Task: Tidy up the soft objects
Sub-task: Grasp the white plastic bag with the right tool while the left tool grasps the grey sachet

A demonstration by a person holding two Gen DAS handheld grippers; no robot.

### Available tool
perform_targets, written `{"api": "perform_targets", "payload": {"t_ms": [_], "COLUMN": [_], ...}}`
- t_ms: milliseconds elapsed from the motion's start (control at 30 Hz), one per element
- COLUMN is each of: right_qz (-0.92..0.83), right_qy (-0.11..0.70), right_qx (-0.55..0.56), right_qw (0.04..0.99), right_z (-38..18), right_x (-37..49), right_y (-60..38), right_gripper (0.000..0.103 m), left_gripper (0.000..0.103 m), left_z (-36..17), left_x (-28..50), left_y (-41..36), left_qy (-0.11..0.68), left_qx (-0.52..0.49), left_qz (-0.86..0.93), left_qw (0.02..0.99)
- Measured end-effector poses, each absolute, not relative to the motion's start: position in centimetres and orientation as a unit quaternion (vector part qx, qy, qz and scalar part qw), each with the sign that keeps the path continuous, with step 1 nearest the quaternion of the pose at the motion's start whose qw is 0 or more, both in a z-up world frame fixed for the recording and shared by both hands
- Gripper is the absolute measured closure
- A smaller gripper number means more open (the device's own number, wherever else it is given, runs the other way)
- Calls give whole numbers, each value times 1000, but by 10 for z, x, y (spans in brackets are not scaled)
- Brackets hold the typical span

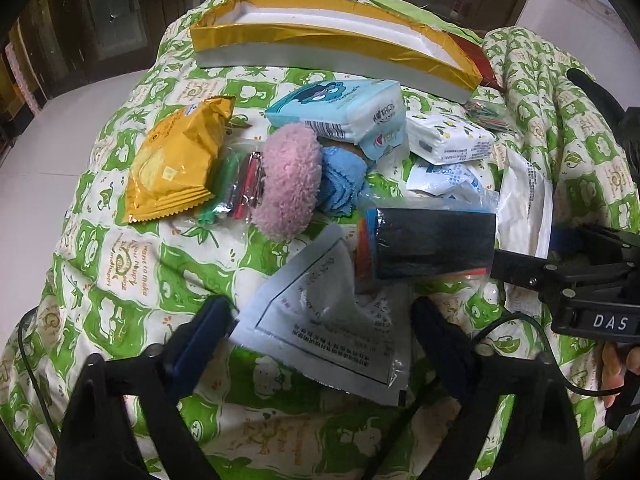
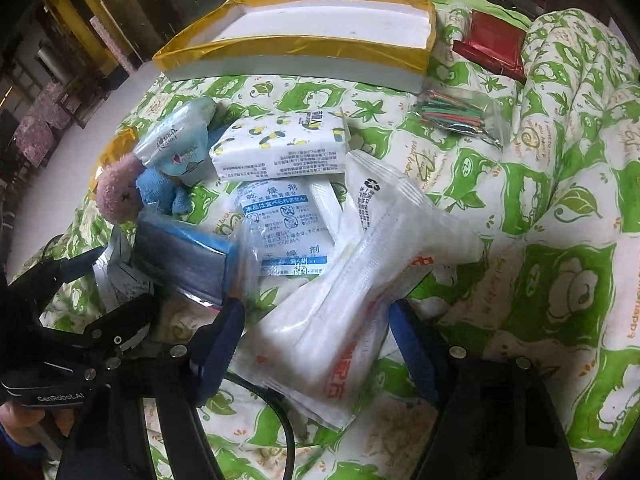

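Your left gripper (image 1: 320, 344) straddles the grey printed pouch (image 1: 324, 332), jaws apart and not pressing it. Your right gripper (image 2: 316, 332) straddles the white plastic packet (image 2: 360, 280), jaws likewise apart. Both items lie on the green quilt (image 2: 560, 200), near the gold-edged box (image 1: 332, 52).

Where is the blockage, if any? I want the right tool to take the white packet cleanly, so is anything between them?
Nothing visible. The right tool stands open astride the white packet, which lies on top of the pile. The dark pack sits just to its left, outside the fingers.
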State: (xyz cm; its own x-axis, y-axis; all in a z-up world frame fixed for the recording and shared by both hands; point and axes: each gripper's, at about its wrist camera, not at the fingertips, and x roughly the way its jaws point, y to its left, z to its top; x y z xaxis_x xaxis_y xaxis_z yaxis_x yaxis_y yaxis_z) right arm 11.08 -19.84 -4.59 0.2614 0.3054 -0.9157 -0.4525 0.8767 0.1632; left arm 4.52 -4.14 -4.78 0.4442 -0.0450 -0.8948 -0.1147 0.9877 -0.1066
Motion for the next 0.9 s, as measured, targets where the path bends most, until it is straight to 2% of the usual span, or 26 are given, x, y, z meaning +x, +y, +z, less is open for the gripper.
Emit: {"api": "perform_targets", "payload": {"t_ms": [167,200,433,900], "right_qz": [241,243,255,271], "right_qy": [548,547,538,483], "right_qx": [-35,-29,-2,12], "right_qw": [800,800,803,833], "right_z": [-44,-43,-35,4], "right_x": [115,116,113,96], "right_y": [-207,-209,-217,-231], "right_gripper": [44,46,59,62], "left_gripper": [40,51,53,53], "left_z": [-44,-43,-34,-12], "left_x": [43,42,32,21], "left_y": [-41,-40,-40,-29], "left_qy": [516,514,496,452], "left_qx": [-80,-82,-97,-132], "left_qz": [14,12,-10,-18], "left_qw": [853,854,863,882]}}
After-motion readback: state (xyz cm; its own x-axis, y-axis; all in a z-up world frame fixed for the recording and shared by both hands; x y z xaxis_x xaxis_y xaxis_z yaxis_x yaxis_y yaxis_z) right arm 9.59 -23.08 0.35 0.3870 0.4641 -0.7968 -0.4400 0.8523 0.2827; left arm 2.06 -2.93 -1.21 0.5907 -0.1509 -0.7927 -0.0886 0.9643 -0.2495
